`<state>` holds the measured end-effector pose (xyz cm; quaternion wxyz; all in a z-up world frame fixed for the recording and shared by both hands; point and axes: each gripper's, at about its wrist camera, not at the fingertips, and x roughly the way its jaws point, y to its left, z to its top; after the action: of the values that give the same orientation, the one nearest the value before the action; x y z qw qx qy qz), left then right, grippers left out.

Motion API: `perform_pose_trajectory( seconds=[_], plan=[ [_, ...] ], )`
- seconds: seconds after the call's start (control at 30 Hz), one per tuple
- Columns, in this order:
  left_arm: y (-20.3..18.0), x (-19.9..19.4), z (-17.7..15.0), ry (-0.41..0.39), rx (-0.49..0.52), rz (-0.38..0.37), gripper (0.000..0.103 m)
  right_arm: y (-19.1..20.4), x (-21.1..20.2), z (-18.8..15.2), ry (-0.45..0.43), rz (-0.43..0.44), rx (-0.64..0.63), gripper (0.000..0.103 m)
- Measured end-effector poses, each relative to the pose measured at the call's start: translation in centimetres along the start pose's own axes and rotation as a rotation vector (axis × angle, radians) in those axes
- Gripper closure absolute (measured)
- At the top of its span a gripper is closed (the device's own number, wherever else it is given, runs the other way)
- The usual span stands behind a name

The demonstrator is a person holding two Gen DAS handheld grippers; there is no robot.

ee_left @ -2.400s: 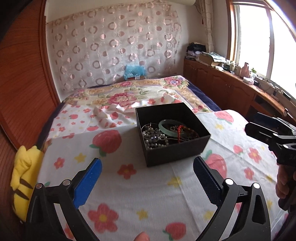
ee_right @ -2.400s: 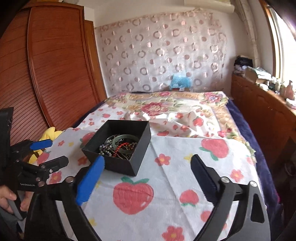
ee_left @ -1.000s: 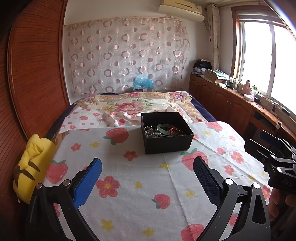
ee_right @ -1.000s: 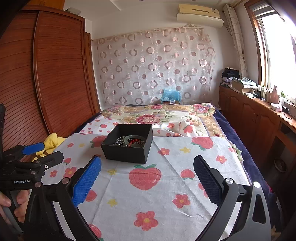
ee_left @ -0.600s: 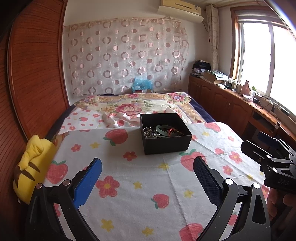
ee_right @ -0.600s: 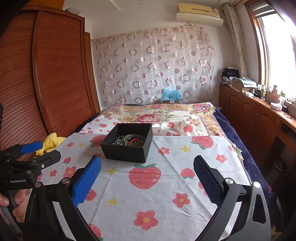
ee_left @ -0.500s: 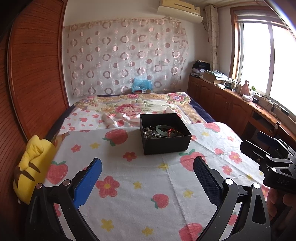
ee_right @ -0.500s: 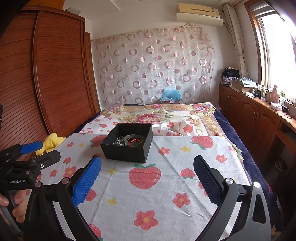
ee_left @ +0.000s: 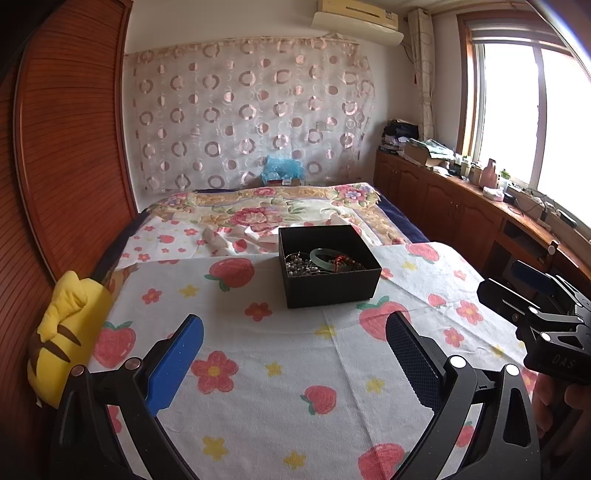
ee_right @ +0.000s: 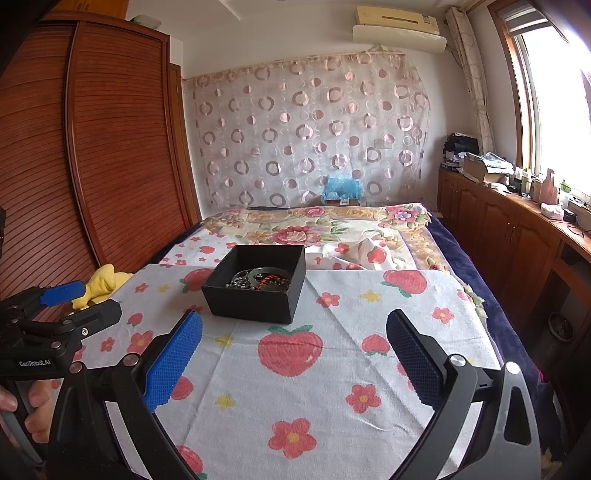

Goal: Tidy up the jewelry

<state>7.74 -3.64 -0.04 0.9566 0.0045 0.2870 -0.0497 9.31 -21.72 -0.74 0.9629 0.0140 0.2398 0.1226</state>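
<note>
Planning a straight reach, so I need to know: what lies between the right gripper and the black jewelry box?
Only bare strawberry-print cloth lies between the right gripper and the black box, as the right wrist view shows.

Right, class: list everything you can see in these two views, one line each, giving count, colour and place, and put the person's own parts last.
Box: one, black, open, on the cloth mid-bed.
Bangle: one, pale green, in the box.
Beads: a tangle, silvery, in the box beside the bangle.
Cloth: one, white with strawberries and flowers, over the bed.
Plush: one, yellow, at the bed's left edge.
Air conditioner: one, cream, high on the wall.
Cabinets: a row, brown wood, under the window.
Left claw: one, open, empty.
Right claw: one, open, empty.
</note>
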Motion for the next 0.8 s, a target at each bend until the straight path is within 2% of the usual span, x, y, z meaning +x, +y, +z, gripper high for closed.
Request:
perform_pose_trajectory(
  seconds=[0.8],
  plan=[
    [-0.04, 0.00, -0.07, -0.002, -0.001, 0.000, 0.008, 0.15, 0.15, -0.28, -0.004, -0.002, -0.001, 0.002]
  ],
)
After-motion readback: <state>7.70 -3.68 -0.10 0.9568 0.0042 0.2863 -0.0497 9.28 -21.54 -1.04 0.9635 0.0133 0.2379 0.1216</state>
